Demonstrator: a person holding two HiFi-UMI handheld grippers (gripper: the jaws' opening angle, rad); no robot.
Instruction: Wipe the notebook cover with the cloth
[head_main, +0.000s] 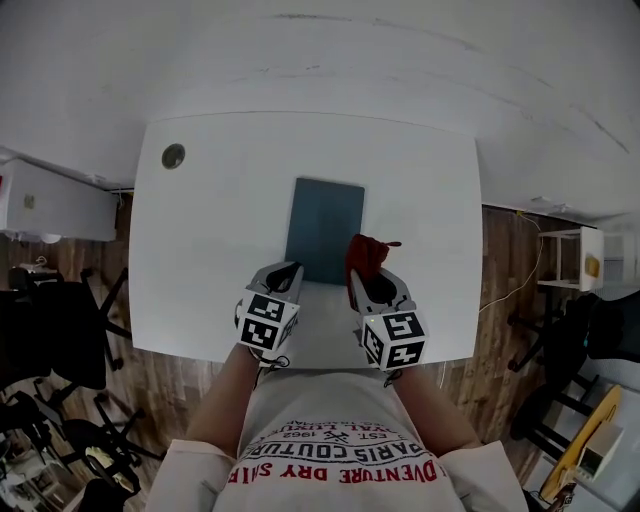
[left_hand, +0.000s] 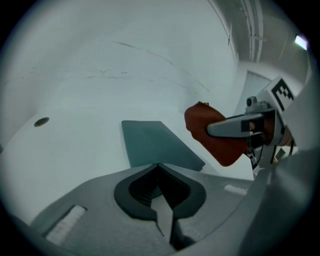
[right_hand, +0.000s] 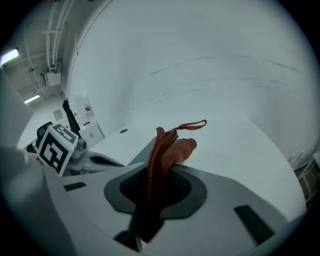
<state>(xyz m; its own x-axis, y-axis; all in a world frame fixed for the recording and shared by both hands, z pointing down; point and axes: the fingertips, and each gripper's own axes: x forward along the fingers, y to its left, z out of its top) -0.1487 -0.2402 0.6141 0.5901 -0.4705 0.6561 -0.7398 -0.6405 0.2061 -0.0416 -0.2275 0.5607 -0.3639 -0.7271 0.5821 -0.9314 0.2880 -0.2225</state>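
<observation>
Left gripper: in its own view the jaws are pressed together, tips meeting, nothing between them. It sits low over the white table, and I cannot tell whether it touches the surface.

Right gripper: jaws clamped on the red cloth. The cloth is bunched between the pads and sticks out past the tips, with a thin loop of its edging at the top.

The dark teal notebook lies closed and flat near the middle of the table, long side pointing away from me. In the left gripper view its near edge is just beyond the closed tips, slightly to their right. In the head view the cloth overlaps the notebook's near right corner. From the left gripper view the cloth appears to hang beside that corner. I cannot confirm contact with the cover.

A round cable hole sits at the table's far left corner, well apart from the notebook.
</observation>
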